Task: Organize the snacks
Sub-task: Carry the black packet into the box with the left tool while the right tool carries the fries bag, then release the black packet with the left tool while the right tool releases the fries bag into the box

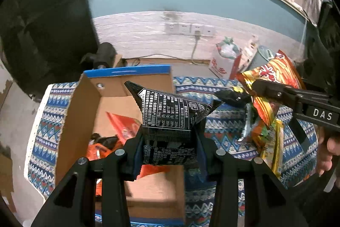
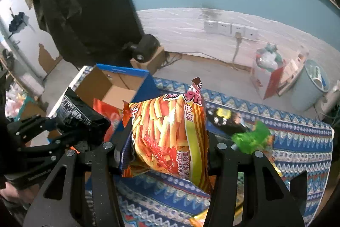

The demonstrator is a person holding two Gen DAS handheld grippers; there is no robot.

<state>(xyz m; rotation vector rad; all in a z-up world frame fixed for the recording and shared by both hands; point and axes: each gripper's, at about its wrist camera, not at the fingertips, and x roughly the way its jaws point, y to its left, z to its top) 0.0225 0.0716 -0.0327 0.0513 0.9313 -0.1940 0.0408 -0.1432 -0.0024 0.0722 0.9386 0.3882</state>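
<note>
Black foil snack packet [image 1: 172, 118], white print on its back, clamped low centre of the left wrist view between the left tongs [image 1: 170, 154], puffed top leaning toward upper left. Held above the near right edge of an open cardboard box [image 1: 85, 103] with a blue rim, lower left of that frame; inside the box, an orange-red packet [image 1: 125, 124] and a dark-and-orange packet [image 1: 102, 146] lying on the bottom.

Orange packet printed with yellow sticks [image 2: 167, 135], gripped centre frame in the right wrist view by the right tongs [image 2: 167, 154], upright, its notched top corner pointing up. Same orange packet [image 1: 274, 78] at right in the left wrist view, pinched by the right tongs [image 1: 255, 90] and raised above the cloth.

Beside and below it on the patterned blue cloth [image 2: 297, 142] covering the tabletop: a green wrapper [image 2: 252, 137] and a dark packet with a yellow mark [image 2: 225, 120], right of centre, both blurred. Yellow packet edge [image 2: 199, 216] at the bottom.

Left tongs [image 2: 80, 127] at left of the right wrist view, closed on the black packet [image 2: 76, 112] just beside the box [image 2: 110, 86].

Farther back: bare floor, white wall sockets [image 2: 229, 28] with a cord plugged in, a pale bin [image 2: 310, 86] at right, a black drape [image 2: 80, 3] upper left.
</note>
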